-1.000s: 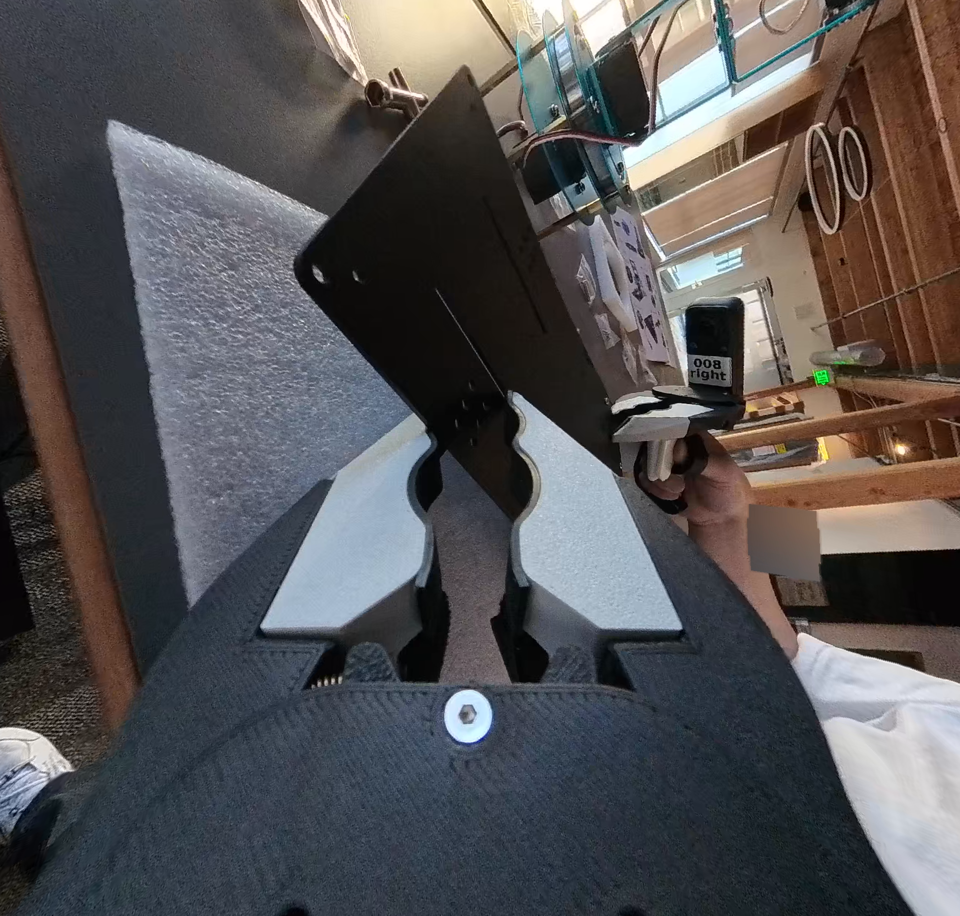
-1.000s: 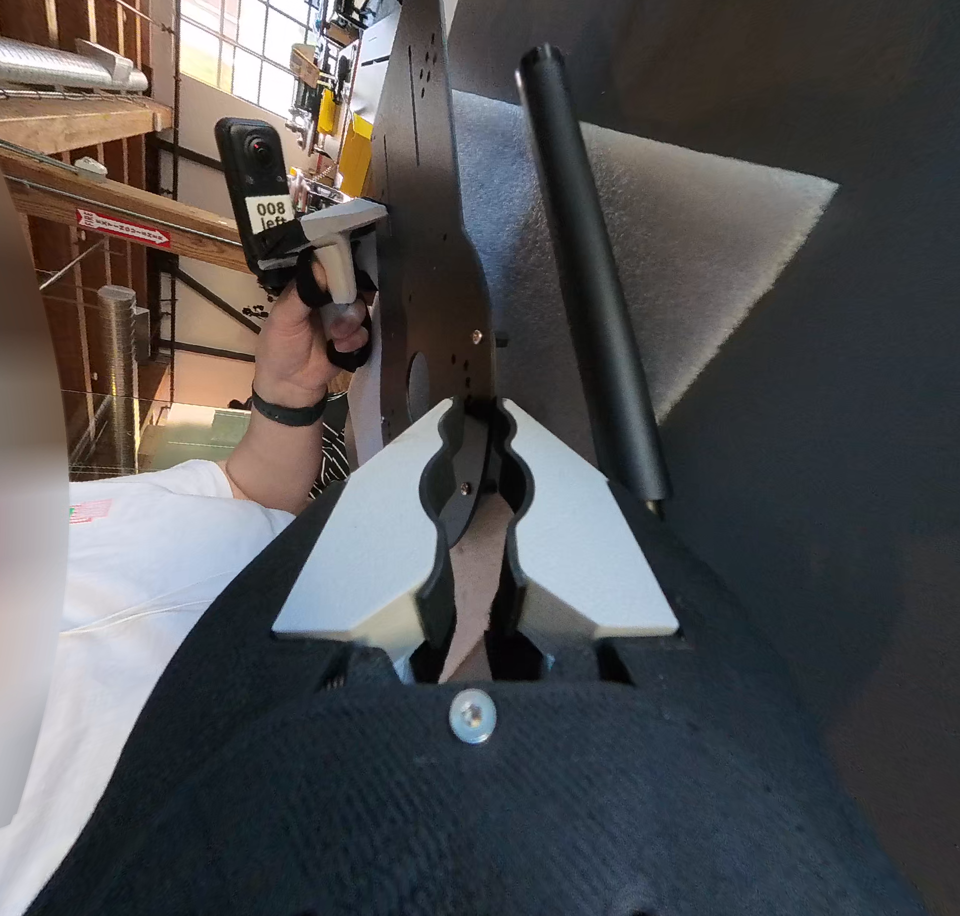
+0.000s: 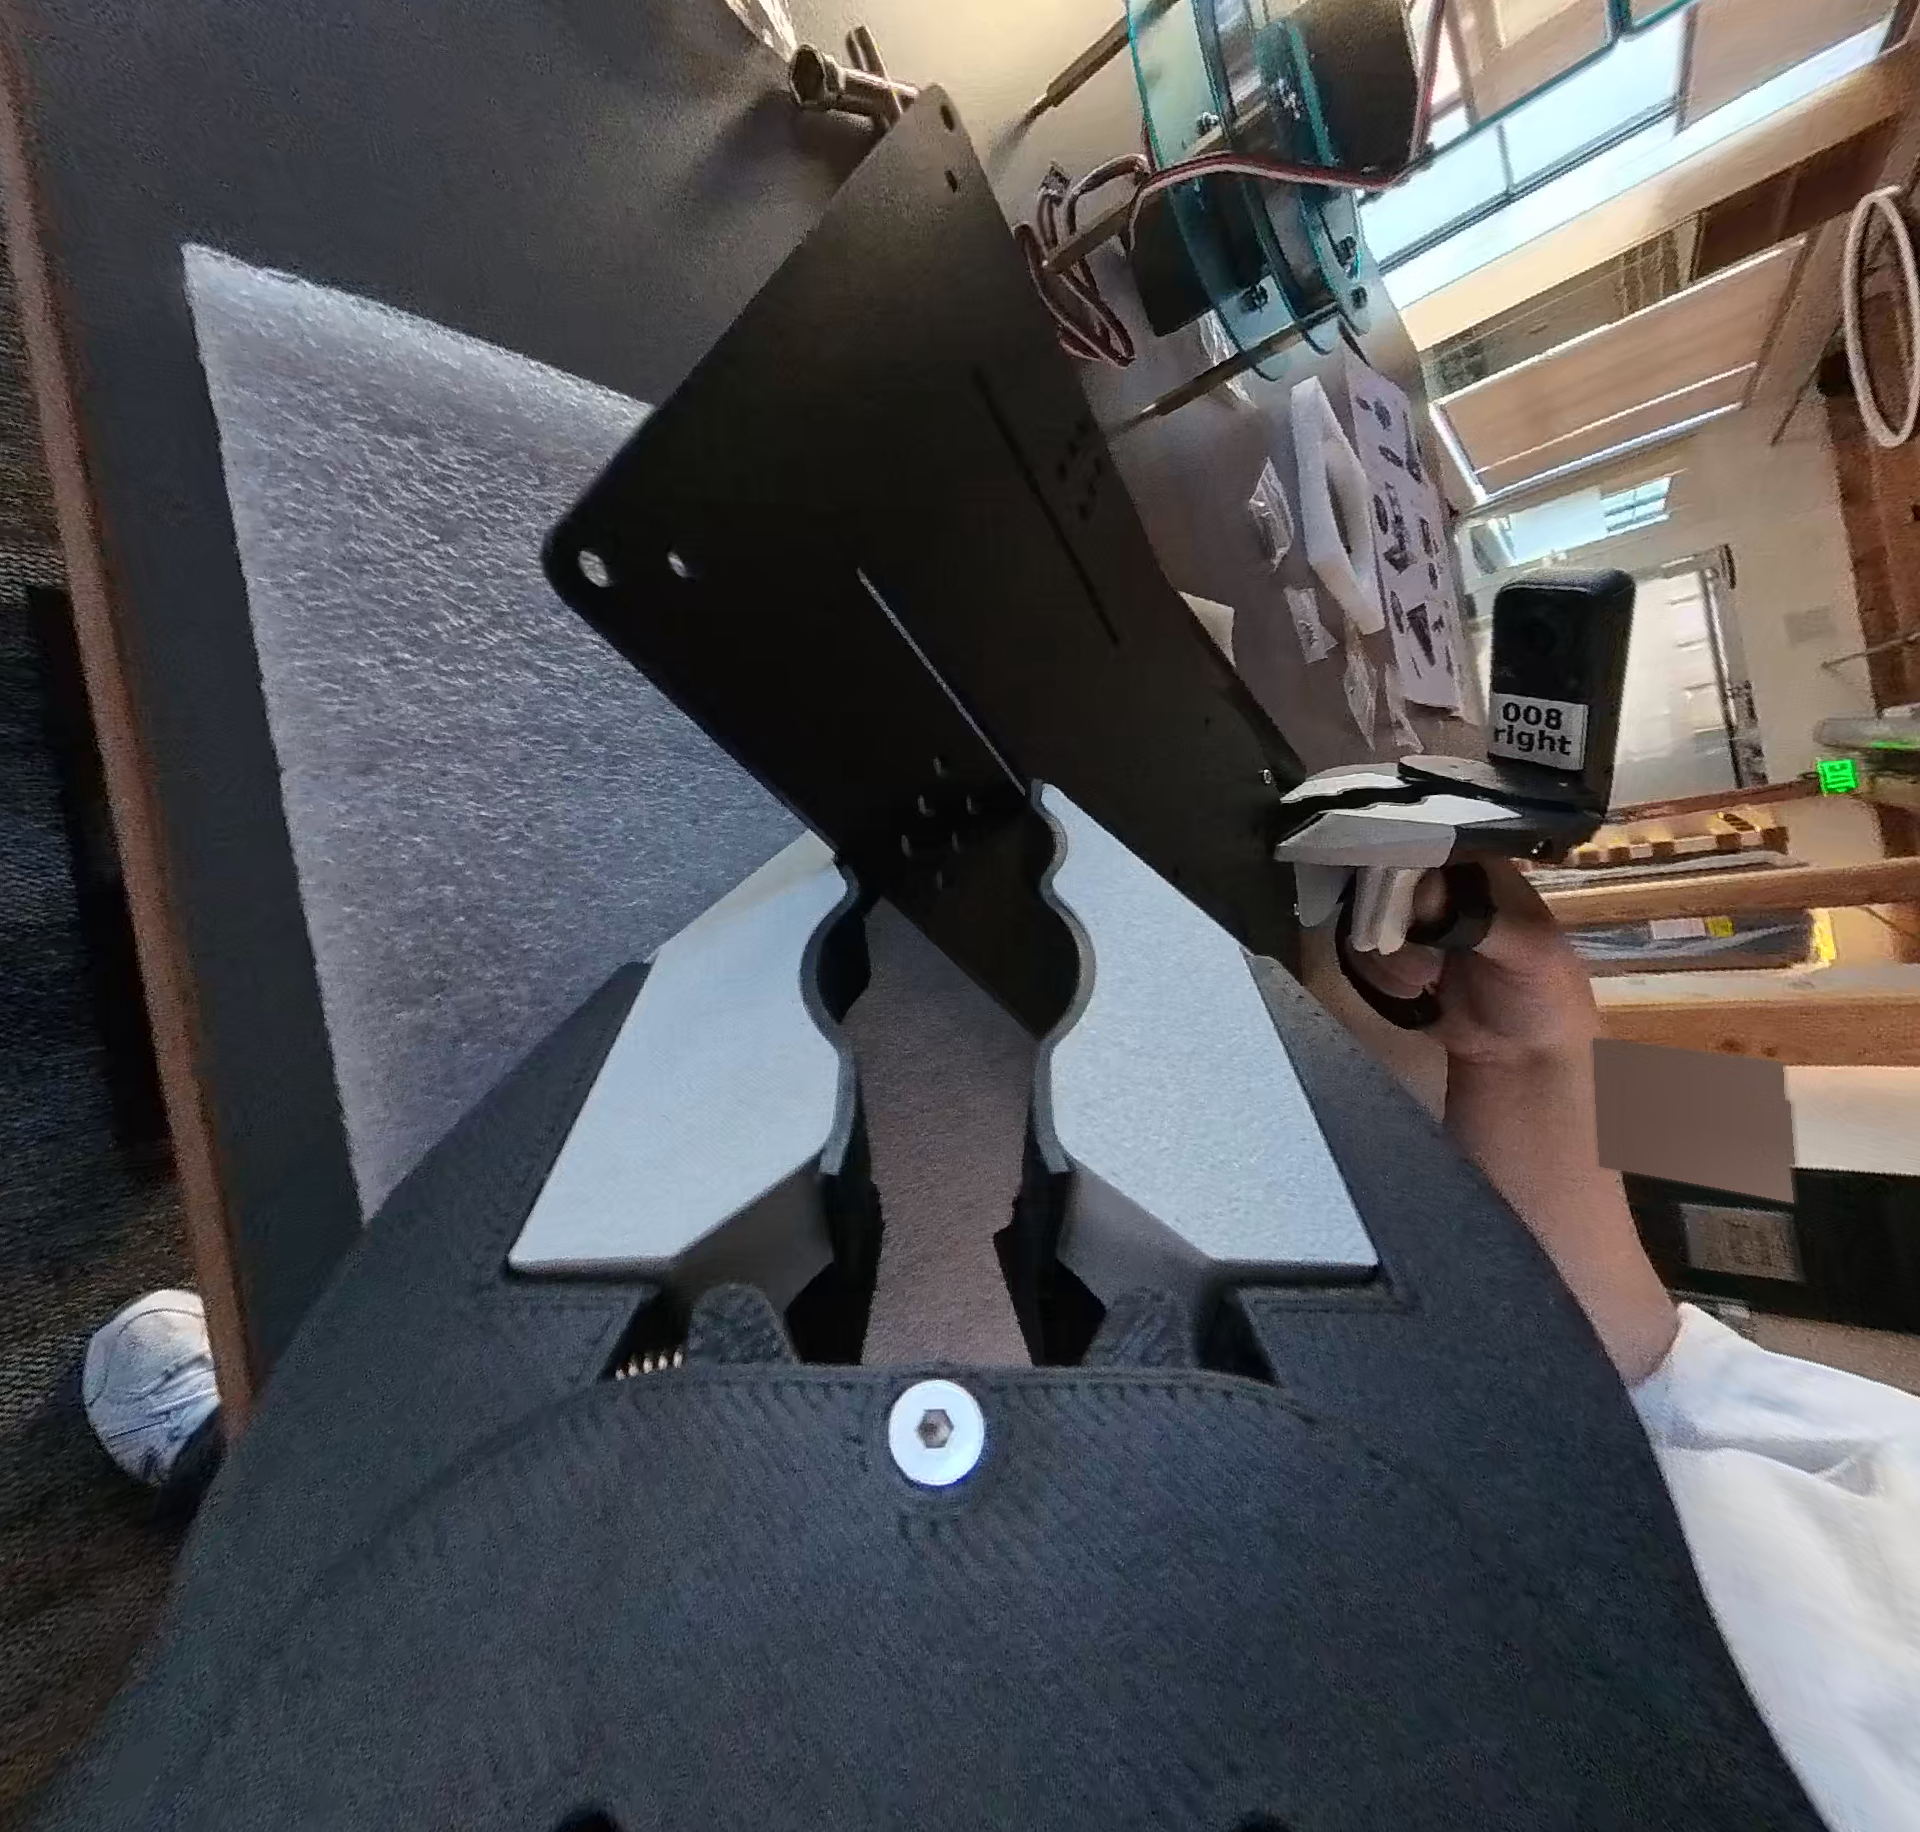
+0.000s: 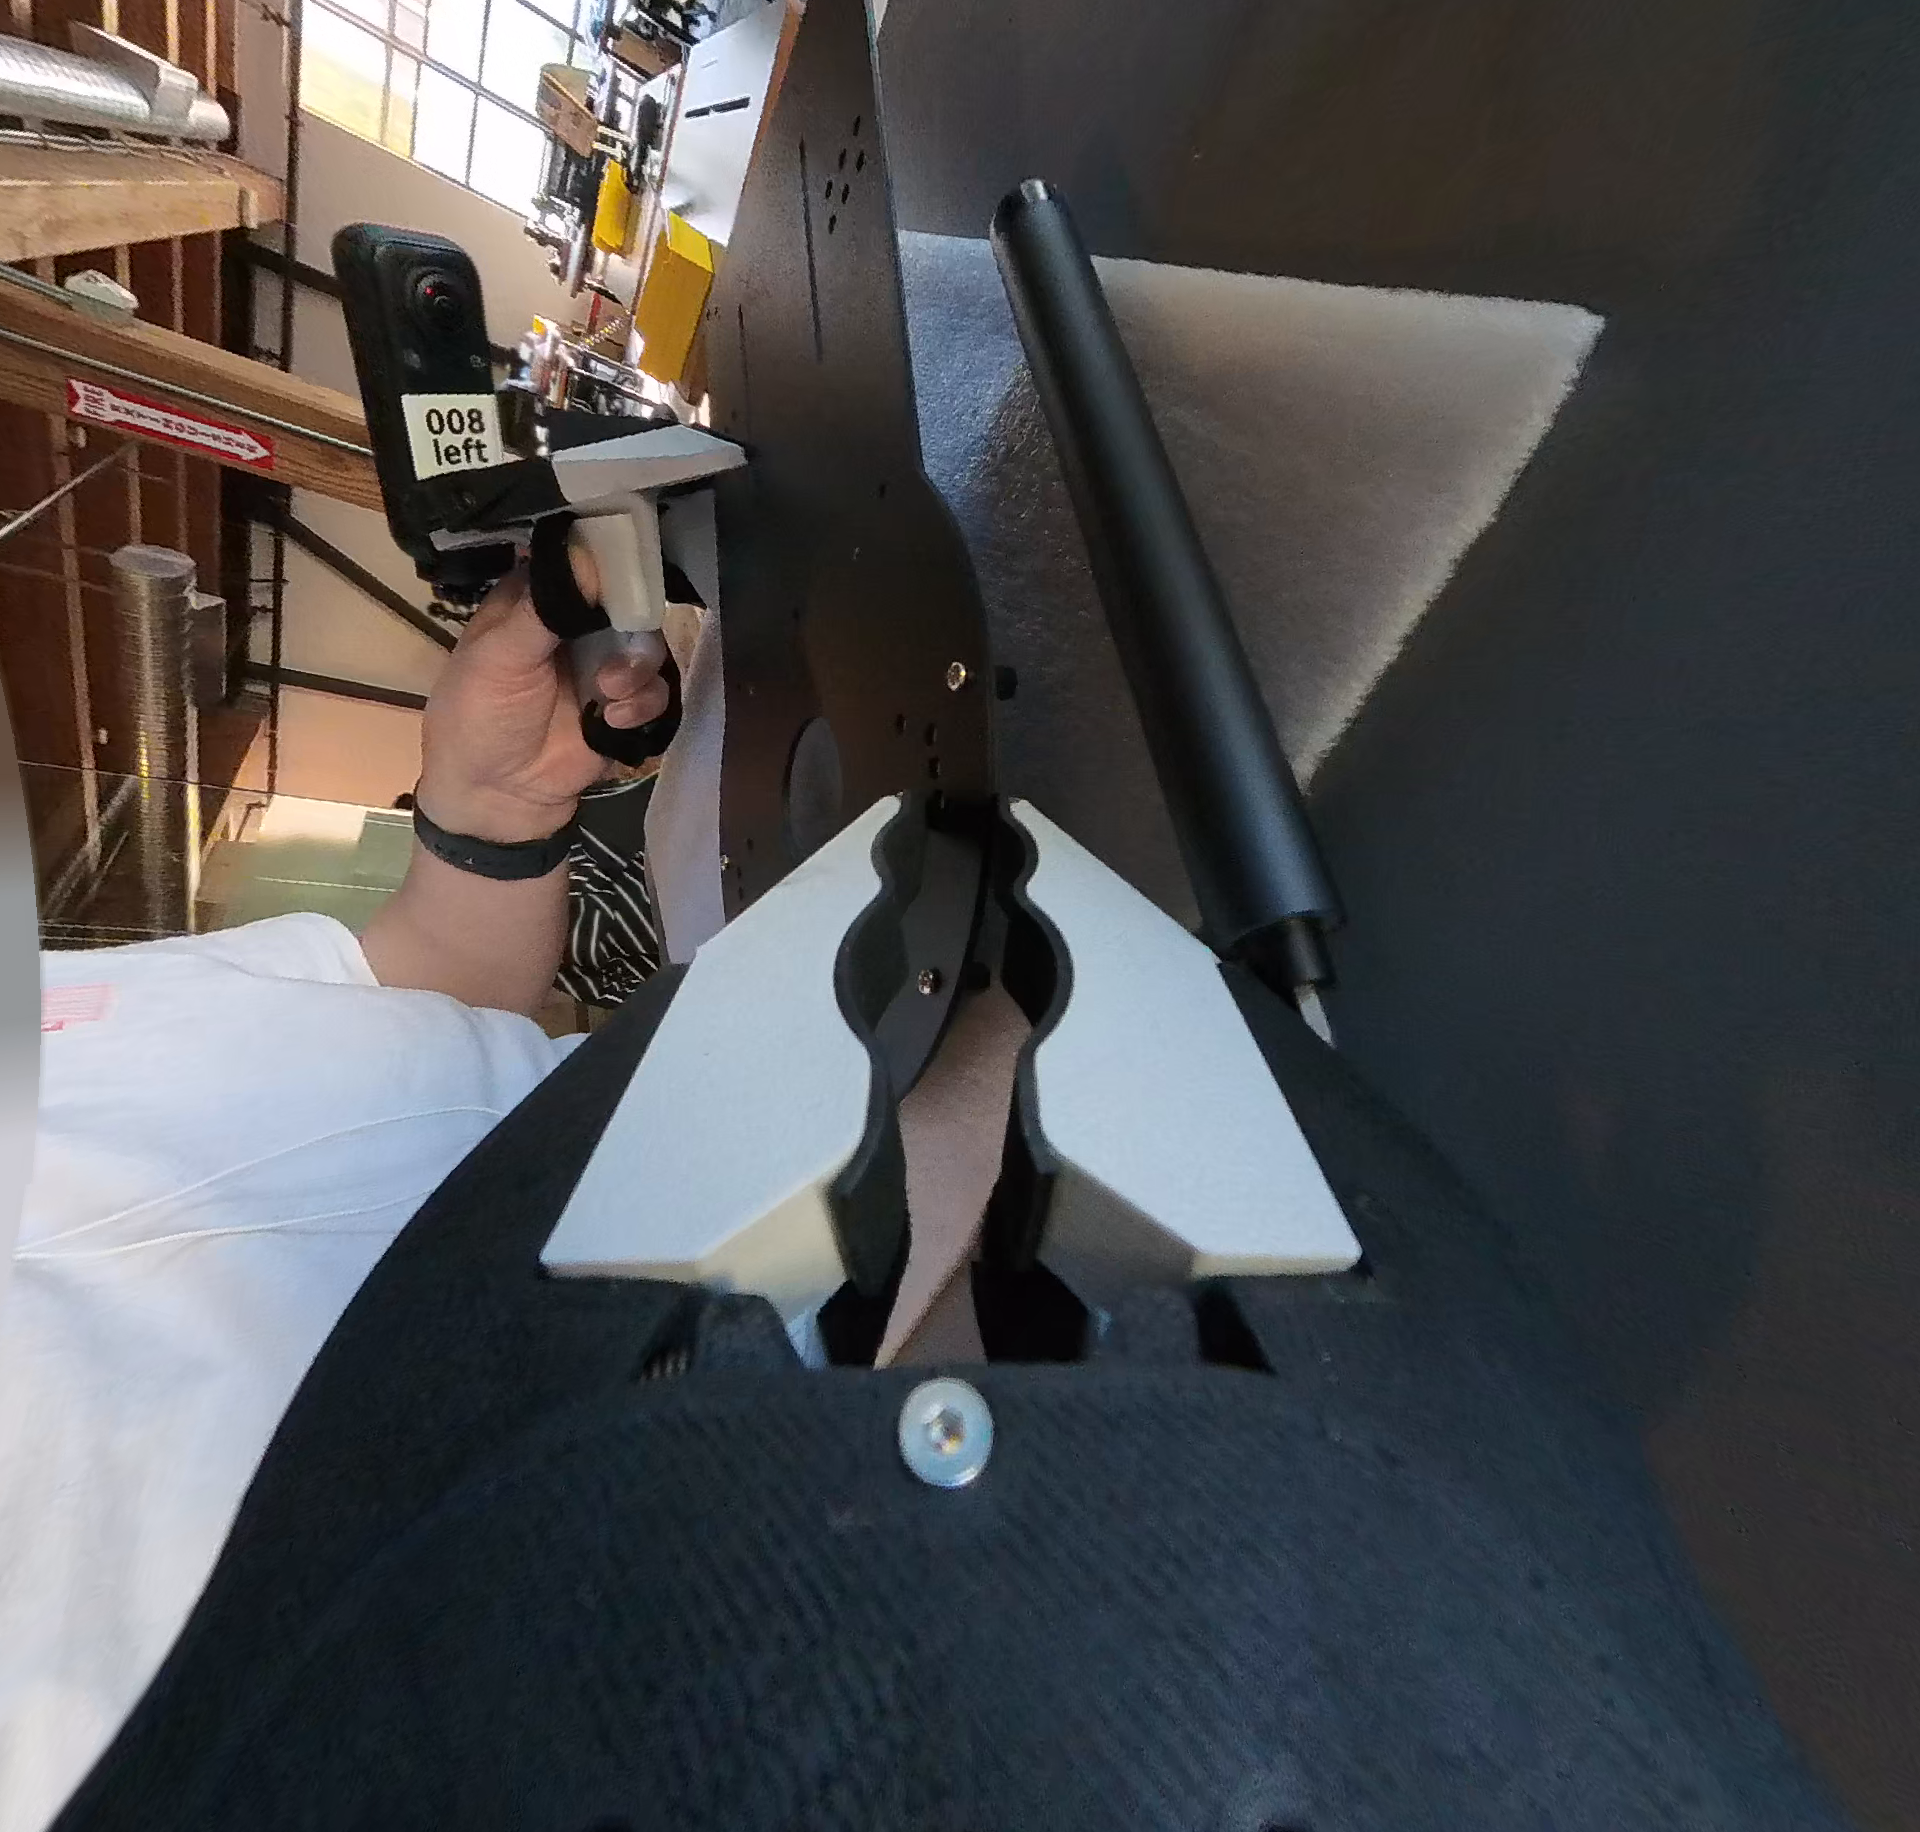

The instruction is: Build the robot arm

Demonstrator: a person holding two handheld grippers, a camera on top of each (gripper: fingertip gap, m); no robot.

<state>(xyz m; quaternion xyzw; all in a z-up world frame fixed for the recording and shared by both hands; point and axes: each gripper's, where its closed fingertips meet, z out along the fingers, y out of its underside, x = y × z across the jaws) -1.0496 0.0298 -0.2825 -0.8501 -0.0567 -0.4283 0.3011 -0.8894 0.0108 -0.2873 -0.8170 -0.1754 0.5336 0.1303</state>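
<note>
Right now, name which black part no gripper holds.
The black rod lying on the foam sheet; left gripper and right gripper clamp the flat black plate.

The black plate (image 4: pixel 831 432) runs off the top edge, and its far face is hidden.

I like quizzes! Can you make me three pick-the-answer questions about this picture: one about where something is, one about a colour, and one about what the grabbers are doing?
1. Where is the long black metal rod?
A. lying on the grey foam sheet
B. inside the right gripper
C. on the floor

2. What colour is the flat drilled plate?
A. yellow
B. black
C. white

3. What is the left gripper doing?
A. hanging wide open, holding nothing
B. shut on the plate's edge
C. holding the rod

Answers: 1 A, the rod rests on the foam beside the plate. 2 B, its face is plainly black. 3 B, both fingers pinch the plate.
</note>
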